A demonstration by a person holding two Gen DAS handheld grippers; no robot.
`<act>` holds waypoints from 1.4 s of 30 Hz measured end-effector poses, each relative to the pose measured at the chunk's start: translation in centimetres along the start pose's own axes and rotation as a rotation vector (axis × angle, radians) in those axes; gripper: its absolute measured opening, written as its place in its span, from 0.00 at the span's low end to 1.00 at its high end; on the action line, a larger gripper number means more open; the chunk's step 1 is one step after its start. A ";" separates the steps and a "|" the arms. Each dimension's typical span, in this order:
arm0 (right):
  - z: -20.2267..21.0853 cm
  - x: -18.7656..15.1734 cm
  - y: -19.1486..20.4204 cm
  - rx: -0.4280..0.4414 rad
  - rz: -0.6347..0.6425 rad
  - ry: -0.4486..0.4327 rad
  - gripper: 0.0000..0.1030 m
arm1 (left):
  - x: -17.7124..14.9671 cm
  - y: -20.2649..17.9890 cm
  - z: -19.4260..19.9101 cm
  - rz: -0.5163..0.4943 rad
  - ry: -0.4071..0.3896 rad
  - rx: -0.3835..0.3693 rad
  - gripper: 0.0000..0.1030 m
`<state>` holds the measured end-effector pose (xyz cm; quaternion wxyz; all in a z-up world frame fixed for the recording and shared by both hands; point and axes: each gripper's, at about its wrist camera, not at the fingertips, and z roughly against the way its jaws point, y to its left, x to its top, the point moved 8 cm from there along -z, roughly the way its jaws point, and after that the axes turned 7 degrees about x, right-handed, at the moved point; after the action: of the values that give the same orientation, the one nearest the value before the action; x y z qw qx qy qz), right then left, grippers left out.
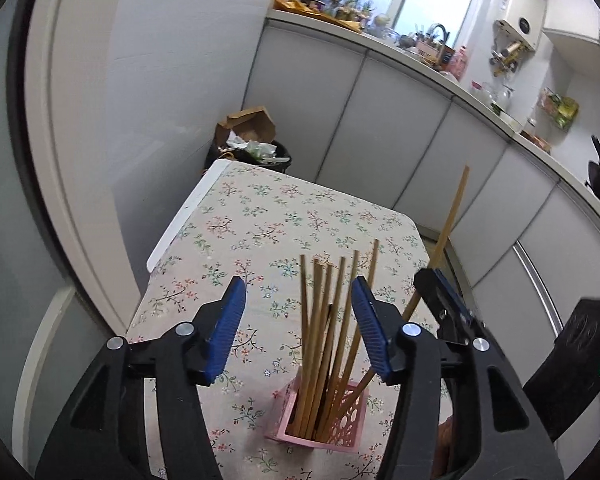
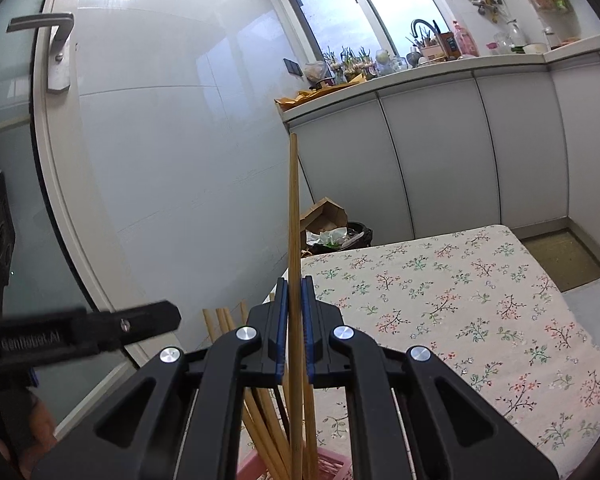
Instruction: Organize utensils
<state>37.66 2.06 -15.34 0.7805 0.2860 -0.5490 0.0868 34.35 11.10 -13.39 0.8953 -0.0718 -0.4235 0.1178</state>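
A pink perforated holder [image 1: 342, 412] stands on the floral tablecloth [image 1: 260, 240] and holds several wooden chopsticks [image 1: 320, 320] upright. My left gripper [image 1: 298, 320] is open, its blue pads on either side of the chopstick tops, not touching them. My right gripper [image 2: 294, 296] is shut on one wooden chopstick [image 2: 293, 208], held nearly upright with its lower end in the holder [image 2: 328, 466]. That gripper [image 1: 444, 292] and its chopstick [image 1: 452, 216] also show at the right of the left wrist view.
A full black bin [image 1: 256, 152] with a brown paper bag stands past the table's far edge. White cabinets [image 1: 380, 128] run along the right under a cluttered counter. A glass door [image 2: 60, 160] is at the left.
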 end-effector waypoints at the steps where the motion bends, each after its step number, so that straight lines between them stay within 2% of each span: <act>1: 0.0 -0.3 0.2 -0.003 0.010 0.004 0.07 | 0.1 0.3 0.0 0.017 0.001 0.000 0.55; 9: 0.9 -2.9 1.4 -0.030 0.076 0.099 0.09 | 0.2 1.9 0.6 0.087 0.016 -0.014 0.58; 14: 5.2 -1.3 0.5 -0.061 -0.002 0.101 0.10 | -0.8 1.6 2.5 0.074 0.019 -0.016 0.59; 16: 7.4 -0.6 -0.1 -0.091 -0.044 0.117 0.20 | -1.5 1.1 3.5 0.044 0.015 -0.011 0.62; 18: 10.3 -0.2 -0.2 -0.085 -0.091 0.126 0.32 | -3.0 0.3 5.2 0.003 0.019 0.009 0.65; 19: 11.6 -0.1 0.0 -0.092 -0.099 0.130 0.35 | -3.9 -0.1 6.1 -0.017 0.022 0.006 0.66; 21: 14.4 -0.3 0.5 -0.105 -0.101 0.153 0.53 | -5.3 -0.7 7.4 -0.046 0.028 0.021 0.75; 23: 16.9 -0.8 1.1 -0.109 -0.094 0.174 0.62 | -7.1 -1.1 9.0 -0.084 0.024 0.058 0.82; 26: 20.0 -1.9 1.9 -0.122 -0.065 0.224 0.71 | -9.3 -2.0 11.3 -0.131 0.032 0.077 0.92; 27: 21.4 -2.2 2.2 -0.121 -0.054 0.234 0.74 | -9.7 -2.2 11.9 -0.141 0.029 0.083 0.93; 32: 26.1 -2.2 3.1 -0.147 -0.002 0.252 0.87 | -11.2 -3.4 15.3 -0.164 0.024 0.130 0.93; 37: 29.2 -0.8 4.9 -0.112 0.045 0.243 0.91 | -11.6 -5.0 18.8 -0.207 -0.026 0.152 0.93; 42: 30.8 -0.1 5.9 -0.118 0.064 0.267 0.93 | -11.3 -5.6 21.8 -0.215 -0.064 0.178 0.93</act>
<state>10.07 -9.74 -6.12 0.8589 0.2079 -0.4534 0.1164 11.36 3.25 -6.74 0.8918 0.0574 -0.4447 0.0606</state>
